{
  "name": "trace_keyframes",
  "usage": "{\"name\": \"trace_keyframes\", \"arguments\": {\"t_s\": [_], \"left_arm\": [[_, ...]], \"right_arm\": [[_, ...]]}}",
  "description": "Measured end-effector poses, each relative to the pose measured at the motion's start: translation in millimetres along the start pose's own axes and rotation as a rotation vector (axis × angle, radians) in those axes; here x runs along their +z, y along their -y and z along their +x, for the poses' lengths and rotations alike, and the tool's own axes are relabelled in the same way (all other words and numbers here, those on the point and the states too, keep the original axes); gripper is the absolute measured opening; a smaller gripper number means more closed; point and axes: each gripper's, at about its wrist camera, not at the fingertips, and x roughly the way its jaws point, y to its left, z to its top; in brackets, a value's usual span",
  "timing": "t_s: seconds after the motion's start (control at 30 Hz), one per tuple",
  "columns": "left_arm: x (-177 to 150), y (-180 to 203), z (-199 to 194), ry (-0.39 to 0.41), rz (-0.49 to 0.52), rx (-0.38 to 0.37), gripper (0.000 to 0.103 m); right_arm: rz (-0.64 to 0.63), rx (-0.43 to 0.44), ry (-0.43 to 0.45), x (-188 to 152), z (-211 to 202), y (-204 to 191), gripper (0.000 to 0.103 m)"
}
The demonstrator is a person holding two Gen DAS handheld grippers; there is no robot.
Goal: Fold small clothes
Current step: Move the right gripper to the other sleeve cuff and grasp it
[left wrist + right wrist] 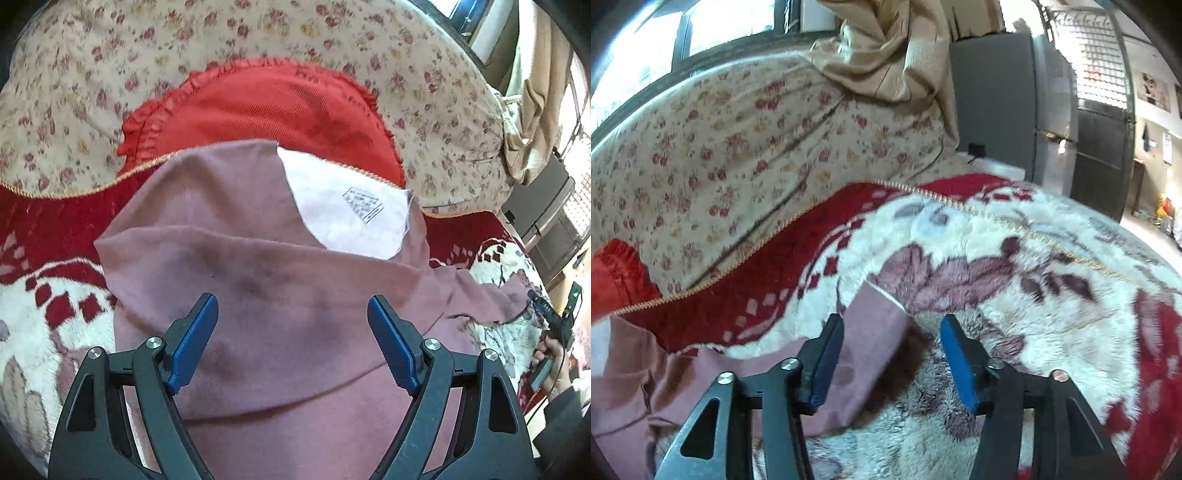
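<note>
- While the left gripper (pixel 291 332) hangs over the bed, its jaws stand spread wide with nothing between the blue pads (pixel 194 341).
- The pink garment (pixel 258 280) lies flat on the red-and-white blanket (pixel 44 306), directly beneath and ahead of those jaws; whether the pads touch the cloth cannot be told.
- Part of the garment is folded over, and a pale inner face with a printed label (pixel 364 205) shows at its far right.
- Beyond it lie a red cushion (pixel 266 110) and a floral sheet (pixel 92 62).
- The right gripper (pixel 892 354) also has its jaws apart and grips nothing.
- A sleeve end of the pink garment (pixel 875 321) reaches up between the right jaws, nearer the left-hand pad (pixel 825 363); the rest trails off to the lower left.
- In the left wrist view, a hand (pixel 550 350) holding the right gripper shows at the far right edge, past the garment's sleeve.
</note>
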Motion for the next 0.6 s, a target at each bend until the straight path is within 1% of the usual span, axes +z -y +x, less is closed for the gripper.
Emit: {"name": "trace_keyframes", "arguments": {"t_s": [0.1, 0.13, 0.17, 0.2, 0.23, 0.27, 0.33, 0.37, 0.4, 0.47, 0.53, 0.6], "left_arm": [[1.0, -1.5, 2.8, -0.007, -0.025, -0.007, 0.083], [0.4, -0.7, 3.0, -0.009, -0.024, -0.01, 0.083], [-1.0, 0.7, 3.2, -0.01, -0.02, -0.013, 0.083], [-1.9, 2.4, 3.5, -0.012, -0.013, -0.016, 0.083], [-2.3, 5.4, 3.7, -0.013, -0.002, -0.02, 0.083], [-2.9, 7.7, 3.7, -0.014, 0.007, -0.024, 0.083], [-3.6, 10.1, 3.5, -0.014, 0.016, -0.034, 0.083], [-4.3, 10.6, 3.0, -0.015, 0.018, -0.042, 0.083], [-4.4, 11.3, 3.0, -0.017, 0.017, -0.05, 0.083], [-3.9, 12.0, 4.0, -0.026, 0.012, -0.074, 0.083], [-4.3, 13.5, 6.2, -0.043, 0.003, -0.112, 0.083], [-4.9, 15.5, 8.2, -0.058, -0.004, -0.148, 0.083]], "right_arm": [[0.015, 0.026, -0.025, -3.4, 15.3, 2.5, 0.047], [0.026, 0.037, -0.028, -5.2, 17.8, 3.8, 0.044], [0.047, 0.065, -0.029, -4.3, 20.5, 6.2, 0.038], [0.06, 0.076, -0.033, -5.1, 23.3, 7.9, 0.036], [0.072, 0.08, -0.038, -5.3, 25.5, 9.8, 0.031], [0.09, 0.091, -0.041, -5.0, 27.4, 11.7, 0.021], [0.114, 0.091, -0.048, -3.9, 28.3, 13.6, 0.006], [0.137, 0.103, -0.046, -3.1, 27.2, 15.1, 0.003], [0.148, 0.119, -0.04, -1.6, 24.8, 14.3, 0.003], [0.148, 0.12, -0.032, 1.6, 19.8, 9.1, 0.003], [0.149, 0.169, -0.027, 6.8, 11.7, -4.4, 0.003], [0.102, 0.236, -0.012, 13.1, -1.7, -35.0, 0.003]]}}
